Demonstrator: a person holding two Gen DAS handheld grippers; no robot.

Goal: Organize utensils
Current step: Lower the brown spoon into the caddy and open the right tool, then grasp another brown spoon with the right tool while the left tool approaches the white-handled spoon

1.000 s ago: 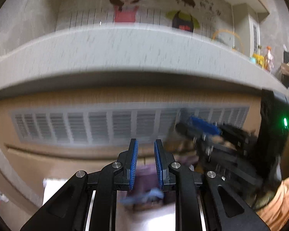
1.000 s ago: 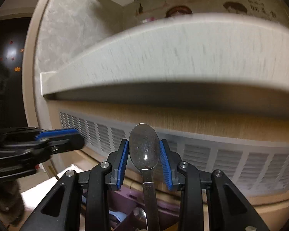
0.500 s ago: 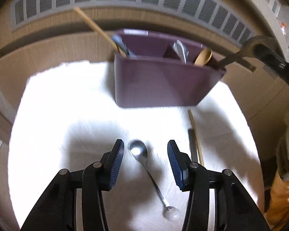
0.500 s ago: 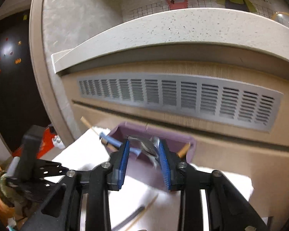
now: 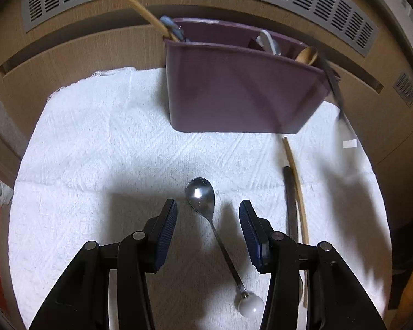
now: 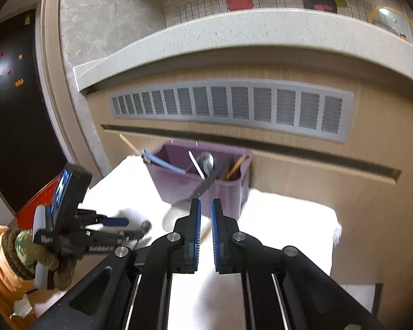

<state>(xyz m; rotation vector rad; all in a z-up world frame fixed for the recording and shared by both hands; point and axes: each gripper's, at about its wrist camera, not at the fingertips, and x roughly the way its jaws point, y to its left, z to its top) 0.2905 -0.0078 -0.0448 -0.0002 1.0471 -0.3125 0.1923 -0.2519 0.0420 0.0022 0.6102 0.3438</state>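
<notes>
A purple utensil holder (image 5: 234, 90) stands at the back of a white towel (image 5: 96, 170) and holds several utensils. A metal spoon with a white knob end (image 5: 203, 200) lies on the towel between the fingers of my open left gripper (image 5: 208, 220), which hovers just above it. A dark utensil and a wooden chopstick (image 5: 296, 187) lie to its right. My right gripper (image 6: 205, 214) is nearly closed with nothing clearly between its fingers; a blurred grey spoon (image 6: 190, 198) leans from the holder (image 6: 201, 178) just ahead of it. My left gripper also shows in the right wrist view (image 6: 118, 225).
A wooden cabinet front with a grey vent (image 6: 234, 107) rises right behind the holder under a pale counter edge (image 6: 234, 33). A dark blurred utensil (image 5: 336, 88) crosses the holder's right rim. The towel ends near a wood edge on the right (image 6: 333, 220).
My left gripper swung down from facing the cabinet to the towel and opened over the knob-ended spoon. My right gripper brought its spoon to the holder, and the spoon has left its fingers.
</notes>
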